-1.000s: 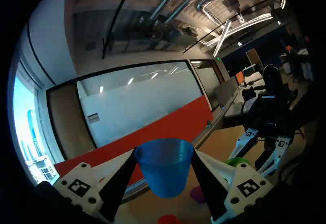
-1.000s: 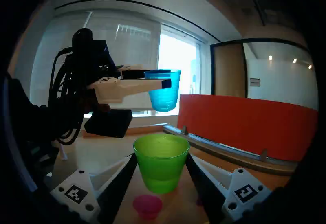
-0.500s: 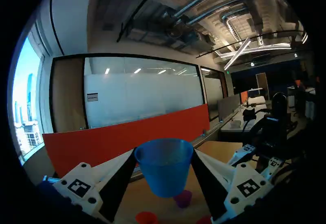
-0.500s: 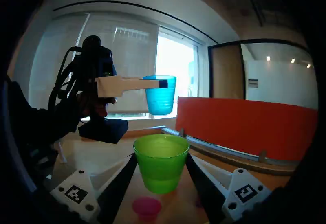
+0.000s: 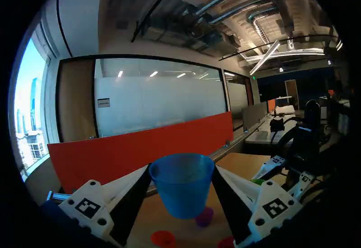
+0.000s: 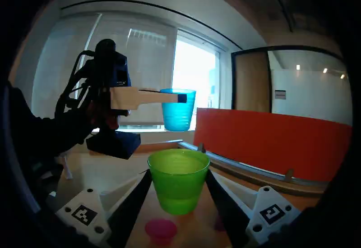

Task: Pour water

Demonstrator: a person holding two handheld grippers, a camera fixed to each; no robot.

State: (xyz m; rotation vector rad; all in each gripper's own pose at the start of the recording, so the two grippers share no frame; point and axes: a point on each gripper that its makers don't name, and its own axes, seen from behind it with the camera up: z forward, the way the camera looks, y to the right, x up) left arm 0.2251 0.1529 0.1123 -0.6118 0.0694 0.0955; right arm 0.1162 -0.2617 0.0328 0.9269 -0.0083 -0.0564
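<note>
In the left gripper view a blue plastic cup (image 5: 182,184) stands upright between my left gripper's (image 5: 180,189) two fingers, which are shut on it. In the right gripper view a green cup (image 6: 178,178) is held upright in my right gripper (image 6: 178,189), both fingers pressed to its sides. The same view shows the left gripper (image 6: 180,98) farther off, up and to the left, holding the blue cup (image 6: 178,109) level above the table. In the left gripper view the right gripper (image 5: 289,171) is at the right with a sliver of the green cup (image 5: 258,181).
A wooden table (image 5: 234,162) lies below, with small red (image 5: 162,238), purple (image 5: 204,215) and pink (image 6: 160,230) cups on it. An orange divider (image 6: 275,140) runs along the table's far edge. A bright window (image 6: 196,85) is behind.
The left gripper has turned the blue cup from a tilt back to upright and lowered it a little. The right gripper and green cup have stayed still.
</note>
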